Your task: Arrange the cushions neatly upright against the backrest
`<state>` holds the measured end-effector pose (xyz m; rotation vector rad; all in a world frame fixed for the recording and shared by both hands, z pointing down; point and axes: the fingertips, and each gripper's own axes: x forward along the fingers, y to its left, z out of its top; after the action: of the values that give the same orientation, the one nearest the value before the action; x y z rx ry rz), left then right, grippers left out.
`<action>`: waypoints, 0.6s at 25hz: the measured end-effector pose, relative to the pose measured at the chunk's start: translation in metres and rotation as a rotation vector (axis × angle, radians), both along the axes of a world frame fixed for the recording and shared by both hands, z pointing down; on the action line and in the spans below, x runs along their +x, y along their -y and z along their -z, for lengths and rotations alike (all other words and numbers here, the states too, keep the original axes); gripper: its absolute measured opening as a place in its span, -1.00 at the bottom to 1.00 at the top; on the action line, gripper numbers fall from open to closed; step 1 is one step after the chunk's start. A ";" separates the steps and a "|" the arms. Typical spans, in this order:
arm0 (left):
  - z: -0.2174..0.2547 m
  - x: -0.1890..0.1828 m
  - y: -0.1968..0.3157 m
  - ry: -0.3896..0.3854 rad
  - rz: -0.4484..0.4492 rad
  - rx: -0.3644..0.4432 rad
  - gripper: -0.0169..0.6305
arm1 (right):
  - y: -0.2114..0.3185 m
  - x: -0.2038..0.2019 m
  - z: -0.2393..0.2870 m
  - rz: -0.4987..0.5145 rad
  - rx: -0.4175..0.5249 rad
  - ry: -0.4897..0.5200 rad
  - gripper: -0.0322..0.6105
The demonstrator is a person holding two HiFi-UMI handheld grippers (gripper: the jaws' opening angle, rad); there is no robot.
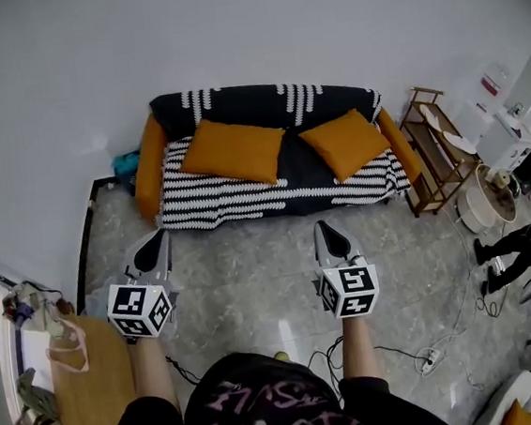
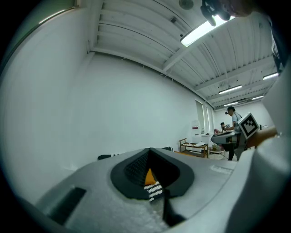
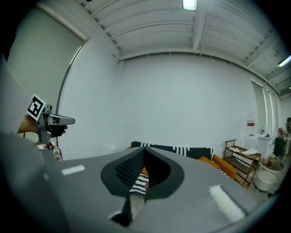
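Head view: left gripper (image 1: 153, 251) and right gripper (image 1: 331, 239) closed, empty, short of the sofa (image 1: 273, 197); wooden shelf (image 1: 431, 154) beside it.

Both plump square fabric cushions are glowing mustard orange, the left cushion (image 1: 233, 150) and the right cushion (image 1: 345, 144) alike. The long sofa (image 1: 246, 202) under them is wearing a black cover with bands of white stripes, orange arms peeking out at both ends. The polished floor (image 1: 244, 275) at mid-frame is showing mottled grey marbling.
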<state>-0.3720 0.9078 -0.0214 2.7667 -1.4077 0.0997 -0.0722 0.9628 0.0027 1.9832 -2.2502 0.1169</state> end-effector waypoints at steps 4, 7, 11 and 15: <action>-0.003 -0.010 -0.003 0.002 -0.010 -0.002 -0.94 | -0.002 -0.011 -0.003 -0.005 -0.007 0.002 -0.86; -0.001 -0.020 0.001 -0.010 -0.012 -0.001 -0.94 | 0.002 -0.019 -0.004 -0.015 -0.008 0.003 -0.86; -0.001 -0.024 0.011 -0.020 -0.013 0.001 -0.94 | 0.012 -0.023 -0.003 -0.030 -0.004 0.012 -0.86; -0.003 -0.021 0.029 -0.013 -0.025 0.009 -0.94 | 0.031 -0.021 -0.005 -0.041 0.001 0.002 -0.86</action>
<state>-0.3925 0.8788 -0.0186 2.7873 -1.3749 0.0764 -0.0932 0.9319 0.0074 2.0317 -2.2114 0.1215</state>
